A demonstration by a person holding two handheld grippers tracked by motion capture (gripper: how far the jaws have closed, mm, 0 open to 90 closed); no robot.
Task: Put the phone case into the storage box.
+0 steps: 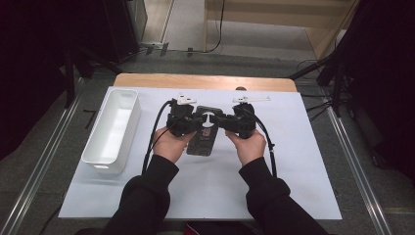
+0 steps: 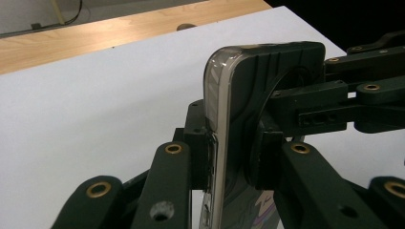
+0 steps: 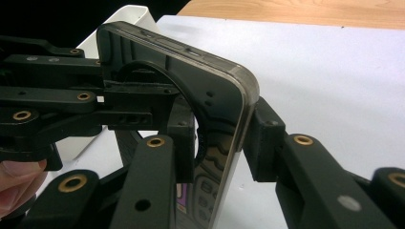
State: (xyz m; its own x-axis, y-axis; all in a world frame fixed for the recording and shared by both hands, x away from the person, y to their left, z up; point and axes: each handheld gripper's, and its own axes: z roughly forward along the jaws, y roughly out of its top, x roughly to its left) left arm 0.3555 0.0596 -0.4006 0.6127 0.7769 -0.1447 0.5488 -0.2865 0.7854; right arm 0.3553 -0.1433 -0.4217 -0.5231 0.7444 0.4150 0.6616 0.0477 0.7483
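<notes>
At the centre of the high view, the left gripper (image 1: 188, 121) and the right gripper (image 1: 230, 122) are both clamping a phone in a dark case (image 1: 202, 138) from opposite sides, holding it over the white sheet (image 1: 293, 161) covering the worktop (image 1: 205, 81). A white bin (image 1: 113, 128) is sitting at middle left, well apart. In each gripper view, the opposite gripper's arms are crowding the phone's upper edge.
</notes>
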